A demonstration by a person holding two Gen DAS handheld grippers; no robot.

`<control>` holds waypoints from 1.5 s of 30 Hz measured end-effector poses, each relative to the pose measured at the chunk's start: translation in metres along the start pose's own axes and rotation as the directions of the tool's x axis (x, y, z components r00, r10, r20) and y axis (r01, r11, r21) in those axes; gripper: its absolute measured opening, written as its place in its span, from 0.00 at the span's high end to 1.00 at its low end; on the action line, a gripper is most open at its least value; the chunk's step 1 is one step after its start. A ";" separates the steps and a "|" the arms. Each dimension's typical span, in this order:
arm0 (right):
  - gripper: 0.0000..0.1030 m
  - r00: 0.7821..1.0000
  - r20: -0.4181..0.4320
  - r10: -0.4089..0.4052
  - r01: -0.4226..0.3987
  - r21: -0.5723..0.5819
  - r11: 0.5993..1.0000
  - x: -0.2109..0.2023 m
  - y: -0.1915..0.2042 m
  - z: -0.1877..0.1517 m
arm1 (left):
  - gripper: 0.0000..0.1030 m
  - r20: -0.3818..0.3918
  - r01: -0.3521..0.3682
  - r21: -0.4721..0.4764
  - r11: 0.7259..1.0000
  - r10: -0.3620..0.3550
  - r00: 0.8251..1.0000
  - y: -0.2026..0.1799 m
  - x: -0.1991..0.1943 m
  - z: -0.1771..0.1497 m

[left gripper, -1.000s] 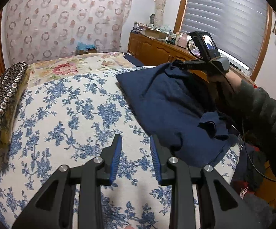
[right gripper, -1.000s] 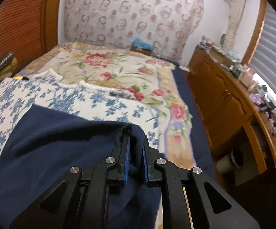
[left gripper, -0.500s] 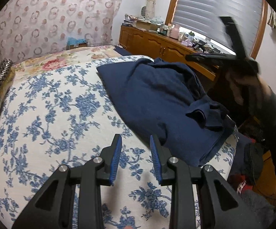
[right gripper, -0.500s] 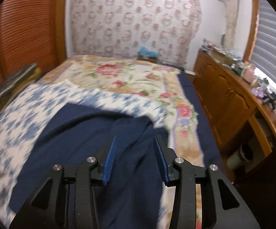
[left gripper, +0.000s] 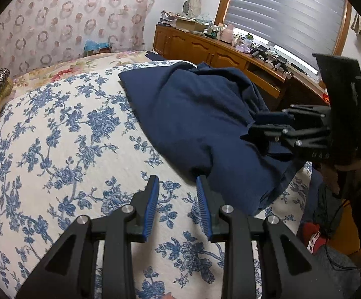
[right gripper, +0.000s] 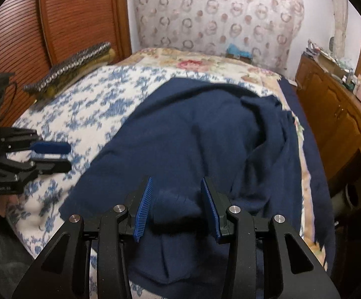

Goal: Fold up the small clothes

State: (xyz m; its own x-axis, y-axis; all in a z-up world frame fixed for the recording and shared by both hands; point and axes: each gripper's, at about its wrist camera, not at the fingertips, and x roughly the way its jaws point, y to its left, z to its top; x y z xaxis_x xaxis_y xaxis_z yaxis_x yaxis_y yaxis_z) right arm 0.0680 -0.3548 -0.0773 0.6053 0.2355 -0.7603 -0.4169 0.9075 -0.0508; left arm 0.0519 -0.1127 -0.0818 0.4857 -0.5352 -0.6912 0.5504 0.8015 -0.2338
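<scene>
left claw: open, over bed, right tip touching garment edge | right claw: open, a fold between its fingers, not pinched | garment: navy, rumpled, lying on bed's right side near cabinet

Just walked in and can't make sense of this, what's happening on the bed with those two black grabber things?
A person is working a two-finger gripper in each hand to fold a navy garment that lies rumpled on the blue-flowered bedspread. The right gripper is open, with a bunched fold of the cloth between its fingers but not clamped. The left gripper is open and empty at the garment's near edge. No neat fold is in place yet.
</scene>
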 end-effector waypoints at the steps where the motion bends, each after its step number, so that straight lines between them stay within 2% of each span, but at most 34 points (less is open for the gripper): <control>1: 0.61 1.000 -0.008 -0.005 0.005 0.000 1.000 0.000 0.000 -0.003 | 0.72 -0.004 0.005 0.002 1.000 -0.005 1.000 -0.001 0.001 -0.001; 4: 0.61 1.000 -0.016 -0.011 0.011 0.008 1.000 -0.003 -0.005 -0.015 | 0.72 -0.010 0.016 0.012 1.000 -0.016 1.000 -0.007 0.003 -0.003; 5: 0.65 1.000 -0.017 -0.008 0.009 0.017 1.000 -0.004 -0.008 -0.018 | 0.72 -0.012 0.020 0.014 1.000 -0.020 1.000 -0.008 0.003 -0.003; 7: 0.80 1.000 -0.009 -0.003 0.003 0.028 1.000 -0.009 -0.013 -0.023 | 0.72 -0.016 0.026 0.020 0.999 -0.026 1.000 -0.011 0.005 -0.004; 8: 0.82 1.000 -0.003 0.004 -0.004 0.032 0.999 -0.012 -0.016 -0.025 | 0.72 -0.019 0.029 0.023 0.999 -0.029 0.999 -0.013 0.005 -0.004; 9: 0.88 1.000 0.005 0.008 -0.008 0.036 0.999 -0.016 -0.019 -0.027 | 0.72 -0.020 0.032 0.025 0.999 -0.031 0.999 -0.013 0.006 -0.004; 14: 0.91 0.998 0.046 -0.040 0.038 0.040 0.998 -0.052 -0.034 -0.035 | 0.72 -0.021 0.040 0.030 0.999 -0.040 0.999 -0.017 0.006 -0.004; 19: 0.91 0.992 0.034 -0.118 0.116 0.051 0.992 -0.078 -0.053 -0.048 | 0.72 -0.028 0.056 0.034 0.998 -0.056 0.998 -0.022 0.007 -0.003; 23: 0.90 0.992 0.003 -0.123 0.122 0.096 0.988 -0.080 -0.067 -0.057 | 0.72 -0.043 0.058 0.043 0.997 -0.056 0.998 -0.026 0.012 -0.003; 29: 0.67 0.990 0.042 -0.138 0.132 0.118 0.984 -0.090 -0.069 -0.058 | 0.72 -0.062 0.053 0.050 0.997 -0.050 0.997 -0.031 0.017 0.000; 32: 0.64 0.990 0.074 -0.124 0.113 0.142 0.983 -0.091 -0.073 -0.057 | 0.72 -0.073 0.048 0.040 0.998 -0.044 0.996 -0.032 0.021 -0.001; 37: 0.63 0.988 0.078 -0.134 0.117 0.186 0.975 -0.078 -0.083 -0.058 | 0.72 -0.088 0.069 0.023 0.997 -0.067 0.994 -0.032 0.024 -0.001; 41: 0.63 0.993 0.042 -0.113 0.102 0.208 0.973 -0.062 -0.088 -0.062 | 0.72 -0.110 0.118 0.013 0.993 -0.116 0.987 -0.036 0.027 -0.005; 43: 0.63 0.995 0.026 -0.100 0.094 0.192 0.977 -0.058 -0.087 -0.065 | 0.72 -0.111 0.123 0.028 0.992 -0.119 0.987 -0.039 0.026 -0.007; 45: 0.63 0.995 0.008 -0.098 0.095 0.186 0.978 -0.056 -0.087 -0.068 | 0.80 -0.115 0.140 0.030 0.990 -0.136 0.984 -0.041 0.026 -0.008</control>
State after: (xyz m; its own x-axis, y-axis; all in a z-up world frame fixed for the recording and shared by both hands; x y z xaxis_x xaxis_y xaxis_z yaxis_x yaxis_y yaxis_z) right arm 0.0240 -0.4709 -0.0741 0.6486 0.1482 -0.7466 -0.2240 0.9746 -0.0012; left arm 0.0364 -0.1572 -0.0953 0.3251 -0.6049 -0.7269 0.6331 0.7102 -0.3078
